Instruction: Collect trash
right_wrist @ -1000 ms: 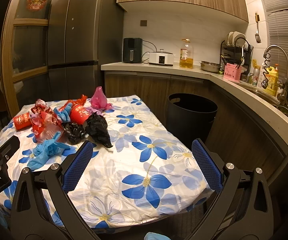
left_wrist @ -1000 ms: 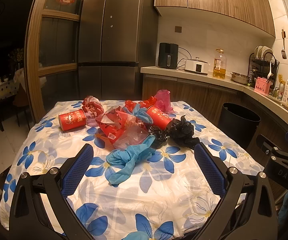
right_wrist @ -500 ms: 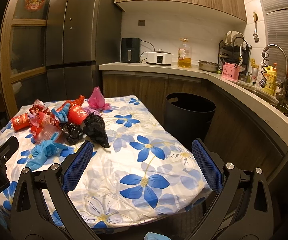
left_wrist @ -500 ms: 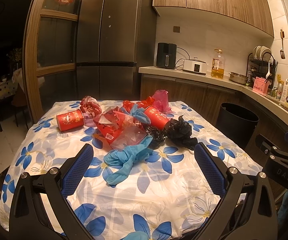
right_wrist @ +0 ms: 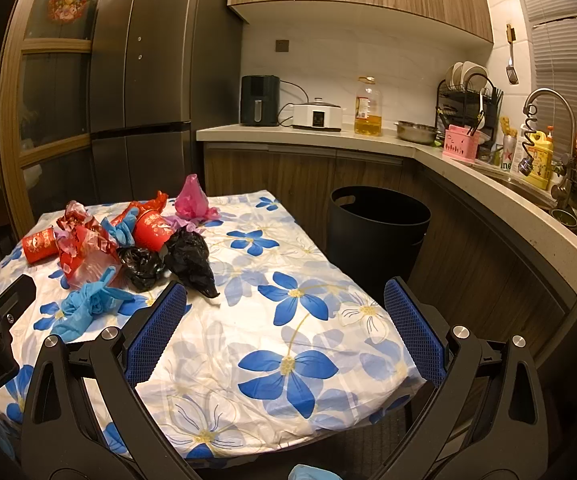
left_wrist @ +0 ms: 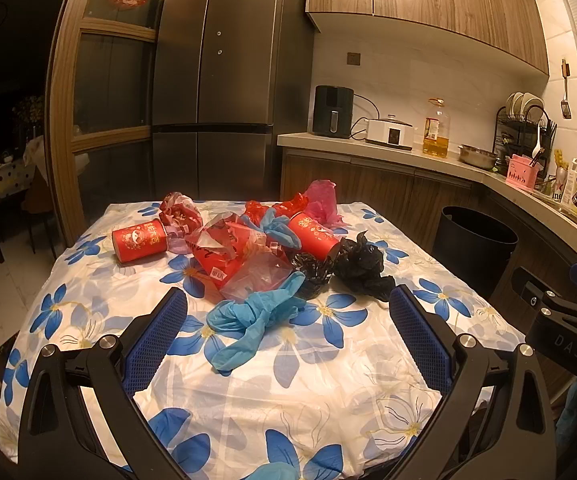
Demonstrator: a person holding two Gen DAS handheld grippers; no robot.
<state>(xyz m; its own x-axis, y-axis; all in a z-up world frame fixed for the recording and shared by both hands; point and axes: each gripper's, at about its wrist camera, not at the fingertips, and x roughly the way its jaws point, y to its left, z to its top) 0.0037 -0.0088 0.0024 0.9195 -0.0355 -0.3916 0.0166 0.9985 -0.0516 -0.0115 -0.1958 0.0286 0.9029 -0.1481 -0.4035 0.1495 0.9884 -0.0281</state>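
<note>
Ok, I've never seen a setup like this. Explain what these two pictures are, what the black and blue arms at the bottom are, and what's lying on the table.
There is no robot here. A person holds a hand tool with two jaws in each hand, and each tool carries a wide-angle camera looking forward along its jaws. One picture is from the left gripper, the other from the right gripper. The black arms with blue pads are those jaws. Both stand wide open and hold nothing.

On the flowered tablecloth lies a heap of trash: a blue glove, two crumpled black bags, red cans and red and pink wrappers. A black bin stands on the floor beside the table, near the kitchen counter.
</note>
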